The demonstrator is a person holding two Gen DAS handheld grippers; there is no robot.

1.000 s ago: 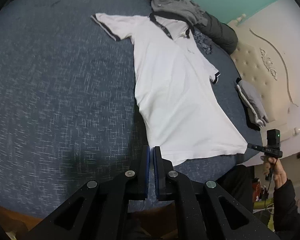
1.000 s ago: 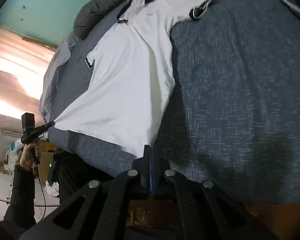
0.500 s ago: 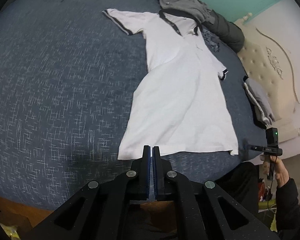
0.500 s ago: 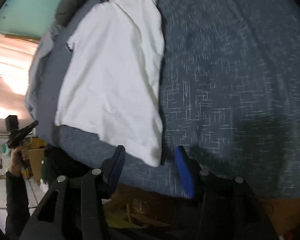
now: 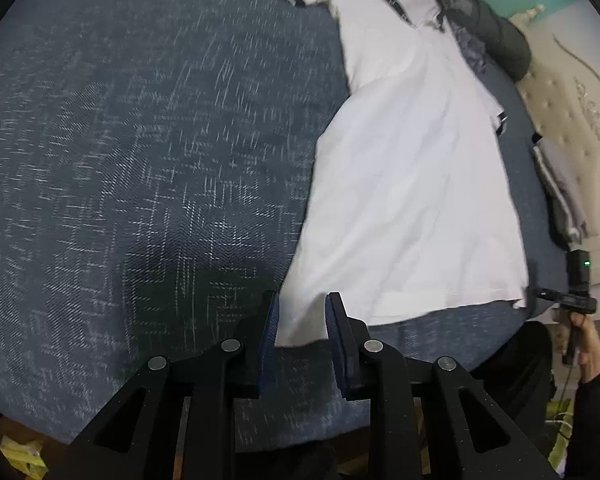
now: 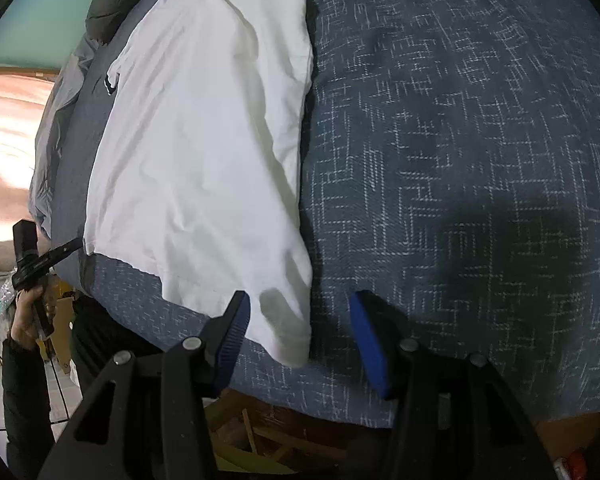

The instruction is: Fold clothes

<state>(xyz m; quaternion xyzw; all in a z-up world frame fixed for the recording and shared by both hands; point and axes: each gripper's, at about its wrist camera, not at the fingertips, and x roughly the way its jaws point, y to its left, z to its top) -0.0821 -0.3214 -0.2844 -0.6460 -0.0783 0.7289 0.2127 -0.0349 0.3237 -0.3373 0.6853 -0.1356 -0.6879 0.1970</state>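
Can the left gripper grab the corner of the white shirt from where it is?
Probably yes. The left gripper has just been opening, and the hem corner of the white shirt lies between its fingers on the blue bed cover, with nothing covering it.

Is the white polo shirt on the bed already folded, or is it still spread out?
Spread out. The white polo shirt lies flat at full length on the blue bedcover, one sleeve out to the side, hem corner unfolded between the open left gripper fingers.

Both grippers' jaws have let go of the white shirt (image 5: 412, 184), whose hem now lies on the bed (image 5: 140, 160).
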